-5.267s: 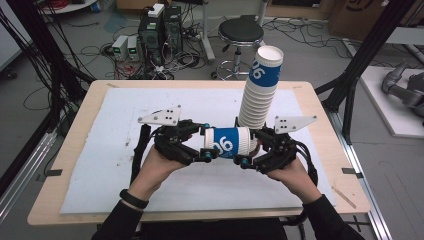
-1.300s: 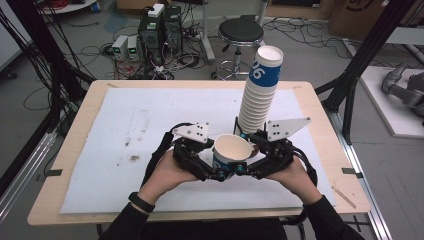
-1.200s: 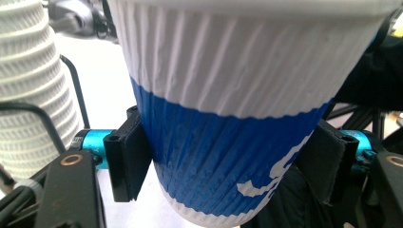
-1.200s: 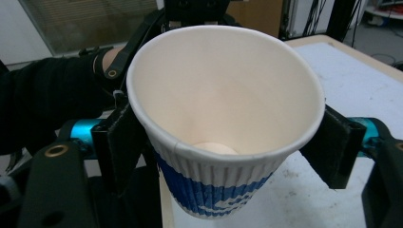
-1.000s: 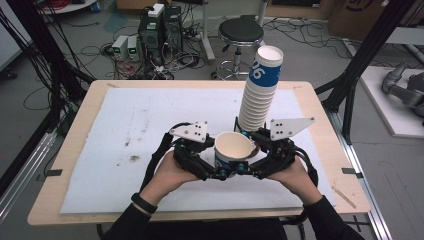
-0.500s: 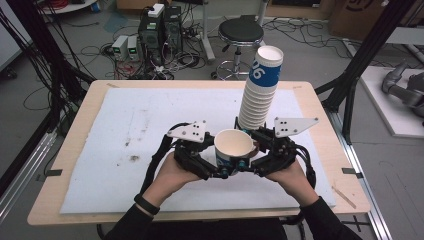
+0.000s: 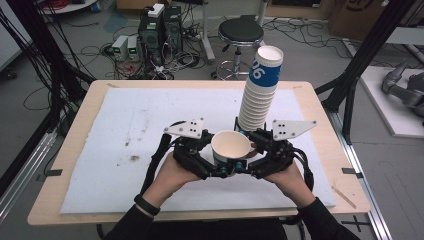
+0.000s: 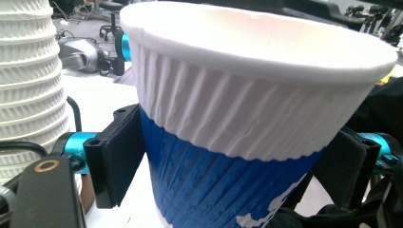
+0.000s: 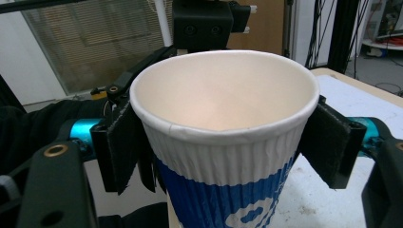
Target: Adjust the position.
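An upright paper cup (image 7: 231,145), white ribbed above and blue below, hangs just above the table between both grippers. My left gripper (image 7: 219,159) reaches in from the left. Its jaws have just been opening, and in the left gripper view its pads (image 8: 119,156) still lie against the blue band of the cup (image 8: 237,118). My right gripper (image 7: 246,157) comes from the right. Its jaws have just been closing, and its pads (image 9: 328,142) rest a little higher on both sides of the cup (image 9: 223,142), whose rim stays round.
A tall leaning stack of the same cups (image 7: 257,100) stands right behind the grippers and shows at the left edge as a stack (image 8: 28,85). A white mat (image 7: 125,130) covers the wooden table. A stool (image 7: 241,32) and computers stand beyond the far edge.
About five seconds ago the cup lay sideways between the grippers; now it is upright, mouth up. Over the last second the hands and the cup have hardly shifted.
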Demonstrator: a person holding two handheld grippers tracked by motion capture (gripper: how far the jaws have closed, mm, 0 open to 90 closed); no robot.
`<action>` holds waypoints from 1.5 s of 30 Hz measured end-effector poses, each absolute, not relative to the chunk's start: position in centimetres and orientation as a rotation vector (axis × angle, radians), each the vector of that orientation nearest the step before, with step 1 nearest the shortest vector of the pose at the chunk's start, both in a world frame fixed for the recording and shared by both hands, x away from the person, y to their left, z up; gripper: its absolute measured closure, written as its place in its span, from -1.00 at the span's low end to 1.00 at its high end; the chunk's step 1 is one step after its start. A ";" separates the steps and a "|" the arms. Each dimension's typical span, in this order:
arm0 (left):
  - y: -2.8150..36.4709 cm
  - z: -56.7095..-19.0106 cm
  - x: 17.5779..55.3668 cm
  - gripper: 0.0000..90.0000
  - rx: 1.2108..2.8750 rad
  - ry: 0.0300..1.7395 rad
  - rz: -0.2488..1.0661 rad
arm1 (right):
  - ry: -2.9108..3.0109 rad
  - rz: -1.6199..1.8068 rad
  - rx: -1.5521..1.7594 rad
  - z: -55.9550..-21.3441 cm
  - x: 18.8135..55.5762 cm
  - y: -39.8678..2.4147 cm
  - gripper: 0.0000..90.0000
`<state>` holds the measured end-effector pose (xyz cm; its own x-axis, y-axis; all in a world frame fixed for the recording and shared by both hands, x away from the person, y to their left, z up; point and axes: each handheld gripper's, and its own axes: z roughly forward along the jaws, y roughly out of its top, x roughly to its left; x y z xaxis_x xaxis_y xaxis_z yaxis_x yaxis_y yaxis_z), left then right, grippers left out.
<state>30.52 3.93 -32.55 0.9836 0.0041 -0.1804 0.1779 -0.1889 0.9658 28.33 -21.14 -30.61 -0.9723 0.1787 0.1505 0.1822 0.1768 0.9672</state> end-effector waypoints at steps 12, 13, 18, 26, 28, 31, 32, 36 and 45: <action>4.0 -32.5 30.5 -0.46 1.757 0.127 -0.161 | -2.403 -1.989 -0.373 -30.7 28.3 -21.1 -0.50; 4.0 -32.5 30.5 -0.46 1.761 0.123 -0.156 | -2.402 -1.989 -0.374 -30.7 28.3 -21.1 -0.51; 3.9 -32.5 30.4 -0.46 1.763 0.122 -0.153 | -2.406 -1.986 -0.365 -30.7 28.3 -21.1 -0.55; 4.2 -32.3 30.5 -0.46 1.755 0.122 -0.147 | -2.412 -1.993 -0.354 -30.6 28.3 -21.4 -0.57; 4.4 -32.3 30.5 -0.46 1.753 0.123 -0.144 | -2.415 -2.006 -0.359 -30.5 28.4 -21.6 -0.57; 4.8 -32.1 30.6 -0.46 1.748 0.124 -0.133 | -2.415 -2.011 -0.365 -30.4 28.4 -21.9 -0.58; 4.9 -32.0 30.6 -0.46 1.748 0.124 -0.130 | -2.413 -2.015 -0.368 -30.3 28.4 -22.0 -0.58; 5.1 -31.9 30.6 -0.46 1.747 0.126 -0.125 | -2.416 -2.022 -0.374 -30.3 28.5 -22.2 -0.58; 6.5 -31.0 30.7 -0.46 1.724 0.139 -0.085 | -2.426 -2.018 -0.380 -30.3 28.7 -22.9 -0.58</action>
